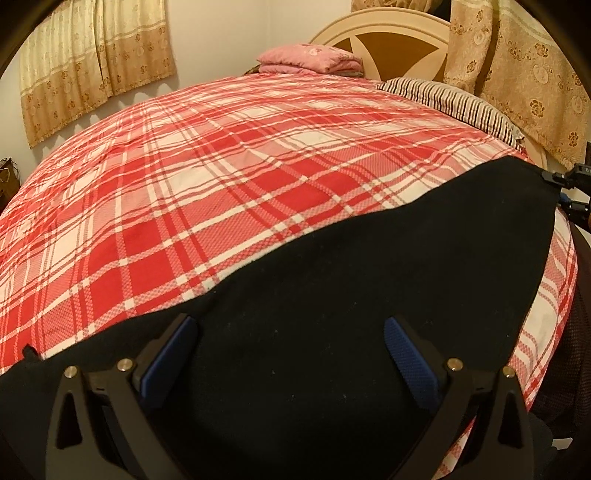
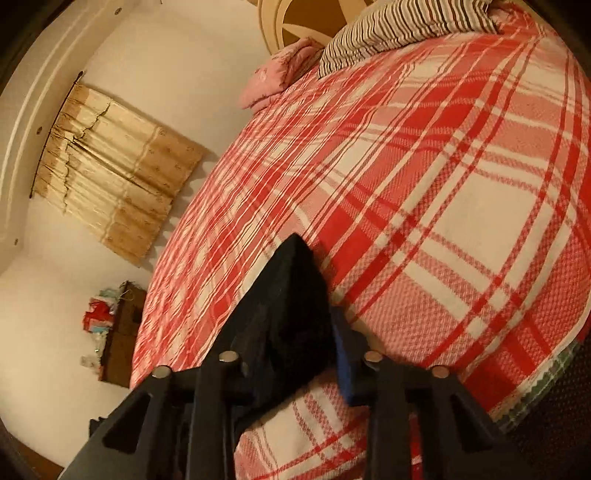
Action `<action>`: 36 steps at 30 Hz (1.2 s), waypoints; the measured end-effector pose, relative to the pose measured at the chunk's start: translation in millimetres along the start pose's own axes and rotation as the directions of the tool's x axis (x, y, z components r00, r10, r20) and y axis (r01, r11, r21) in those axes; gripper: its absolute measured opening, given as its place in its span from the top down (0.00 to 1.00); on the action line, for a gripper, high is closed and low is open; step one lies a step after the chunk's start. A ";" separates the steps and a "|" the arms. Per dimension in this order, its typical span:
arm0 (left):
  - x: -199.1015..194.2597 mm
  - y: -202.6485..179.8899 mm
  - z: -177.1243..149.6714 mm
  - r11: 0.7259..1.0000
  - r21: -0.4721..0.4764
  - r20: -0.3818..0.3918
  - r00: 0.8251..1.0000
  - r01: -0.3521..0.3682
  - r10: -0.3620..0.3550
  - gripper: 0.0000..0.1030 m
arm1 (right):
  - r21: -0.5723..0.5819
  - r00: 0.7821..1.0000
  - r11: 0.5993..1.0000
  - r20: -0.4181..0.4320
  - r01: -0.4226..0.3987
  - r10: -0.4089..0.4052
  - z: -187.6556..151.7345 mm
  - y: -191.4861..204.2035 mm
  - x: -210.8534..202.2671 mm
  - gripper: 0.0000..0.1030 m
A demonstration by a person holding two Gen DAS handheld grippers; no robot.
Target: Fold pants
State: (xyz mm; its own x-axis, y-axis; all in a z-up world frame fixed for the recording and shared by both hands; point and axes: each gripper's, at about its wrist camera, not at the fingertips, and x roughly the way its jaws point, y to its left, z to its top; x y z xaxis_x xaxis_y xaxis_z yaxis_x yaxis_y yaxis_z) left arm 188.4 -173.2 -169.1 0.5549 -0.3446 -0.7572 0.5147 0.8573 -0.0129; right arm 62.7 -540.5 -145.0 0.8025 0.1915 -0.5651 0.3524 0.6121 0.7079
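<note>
Black pants (image 1: 369, 288) lie spread across the near side of a bed with a red and white plaid cover (image 1: 221, 184). My left gripper (image 1: 290, 323) hovers open over the pants, its blue pads wide apart with only flat cloth beneath them. At the pants' far right corner, my right gripper (image 1: 552, 177) shows at the frame's edge. In the right wrist view the right gripper (image 2: 306, 328) is shut on a corner of the pants (image 2: 291, 288); the black cloth stands up in a peak between the fingers. One blue pad (image 2: 347, 354) shows, the other is hidden by cloth.
A folded pink blanket (image 1: 310, 59) and a striped pillow (image 1: 454, 103) lie at the head of the bed by the cream headboard (image 1: 388, 29). Patterned curtains (image 1: 96, 62) hang on the wall. A brown cabinet (image 2: 122, 332) stands beyond the bed's far side.
</note>
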 end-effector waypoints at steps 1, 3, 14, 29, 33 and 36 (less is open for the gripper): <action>0.1 0.0 0.1 1.000 -0.001 -0.001 1.000 -0.001 0.001 0.00 | 0.018 1.000 1.000 -0.001 -0.015 0.015 -0.2 -2.5 0.3 0.74; 0.0 0.6 0.7 1.000 -0.001 -0.003 1.000 0.000 0.000 0.00 | 0.033 0.999 0.999 0.002 -0.033 0.033 0.3 -5.7 2.4 0.74; -20.7 15.5 -5.2 0.999 -0.047 0.009 1.000 0.002 -0.001 0.00 | -0.144 0.995 0.987 0.059 -0.069 0.078 -7.2 53.4 -12.6 0.85; -72.9 77.8 -36.9 0.981 -0.194 0.071 0.997 -0.014 0.028 0.00 | -0.499 0.974 0.839 -0.171 -0.214 0.147 -93.4 201.5 52.9 0.85; -73.8 86.0 -41.2 0.976 -0.218 0.074 0.997 0.002 0.015 0.00 | -0.533 0.955 0.809 -0.275 -0.246 0.109 -131.9 217.4 93.5 0.86; -72.3 90.8 -42.8 0.968 -0.248 0.078 0.997 0.036 -0.017 0.00 | -0.553 0.942 0.793 -0.328 -0.255 0.074 -154.2 219.6 117.2 0.86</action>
State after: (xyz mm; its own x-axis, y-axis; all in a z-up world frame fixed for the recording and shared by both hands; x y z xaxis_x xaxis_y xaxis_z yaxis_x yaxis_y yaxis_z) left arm 167.0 -54.1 -143.5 0.5954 -0.3876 -0.7037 0.3558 0.9126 -0.2016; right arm 159.9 -265.3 -121.1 0.6238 0.4777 -0.6186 -0.1919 0.8609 0.4712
